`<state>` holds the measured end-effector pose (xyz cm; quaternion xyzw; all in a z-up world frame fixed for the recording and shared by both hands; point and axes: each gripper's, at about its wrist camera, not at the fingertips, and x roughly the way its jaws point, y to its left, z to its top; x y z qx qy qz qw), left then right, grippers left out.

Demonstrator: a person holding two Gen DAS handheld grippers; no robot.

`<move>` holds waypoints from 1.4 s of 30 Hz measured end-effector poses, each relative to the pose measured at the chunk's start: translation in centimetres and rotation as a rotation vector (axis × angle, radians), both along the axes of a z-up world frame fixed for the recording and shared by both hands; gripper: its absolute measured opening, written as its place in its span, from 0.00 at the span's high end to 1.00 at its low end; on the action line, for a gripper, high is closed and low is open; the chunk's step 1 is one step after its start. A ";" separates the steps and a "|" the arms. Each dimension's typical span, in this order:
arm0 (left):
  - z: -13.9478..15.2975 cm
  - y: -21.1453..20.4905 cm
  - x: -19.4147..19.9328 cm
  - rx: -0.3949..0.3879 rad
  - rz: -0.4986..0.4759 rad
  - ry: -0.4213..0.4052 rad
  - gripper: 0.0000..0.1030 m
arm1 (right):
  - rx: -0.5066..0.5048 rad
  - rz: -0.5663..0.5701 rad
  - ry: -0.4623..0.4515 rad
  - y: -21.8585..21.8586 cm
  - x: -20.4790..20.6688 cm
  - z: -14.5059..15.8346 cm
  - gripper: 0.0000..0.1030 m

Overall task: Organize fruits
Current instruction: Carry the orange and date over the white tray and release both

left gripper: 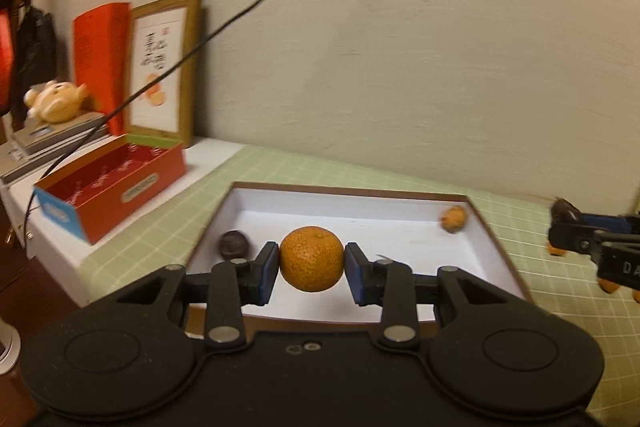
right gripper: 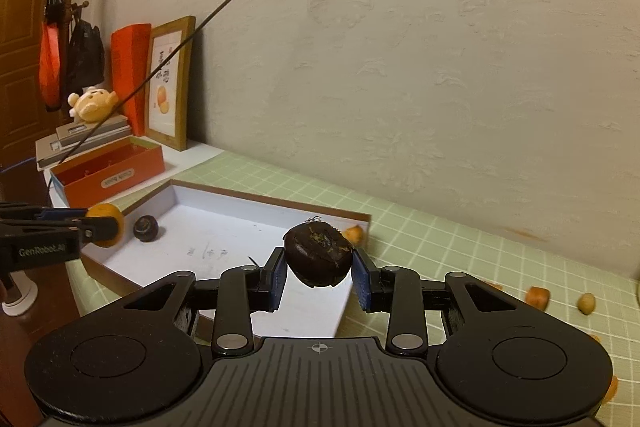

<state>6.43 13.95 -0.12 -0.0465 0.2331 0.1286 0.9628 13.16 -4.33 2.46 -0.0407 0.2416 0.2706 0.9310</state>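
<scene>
My left gripper [left gripper: 311,269] is shut on a speckled orange tangerine [left gripper: 311,258], held above the near part of a shallow white box with a brown rim [left gripper: 360,223]. Inside that box lie a dark round fruit [left gripper: 234,244] at the left and a small orange fruit [left gripper: 454,219] in the far right corner. My right gripper [right gripper: 319,273] is shut on a dark brown round fruit [right gripper: 319,259] over the box's right end [right gripper: 224,223]. Another dark fruit [right gripper: 145,228] sits in the box's left corner. The left gripper's tangerine [right gripper: 105,223] shows at the left edge of the right wrist view.
A red open carton [left gripper: 116,187] stands on a white ledge left of the box, with a framed picture [left gripper: 164,67], a red bag and a plush toy [left gripper: 56,101] behind it. Small orange fruits [right gripper: 538,297] lie on the green checked tablecloth [right gripper: 440,247] at the right. A black cable [left gripper: 240,15] crosses the wall.
</scene>
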 end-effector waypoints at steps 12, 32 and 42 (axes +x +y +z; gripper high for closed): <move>-0.1 3.3 -0.3 0.024 0.070 -0.007 0.75 | -0.017 0.021 0.015 2.4 0.7 -1.3 0.66; -1.7 6.0 0.8 0.043 0.096 0.029 0.75 | -0.035 0.021 0.045 4.4 2.7 -3.3 0.66; -2.0 6.6 1.5 0.030 0.099 0.041 0.75 | -0.034 0.011 0.046 4.7 3.8 -3.8 0.66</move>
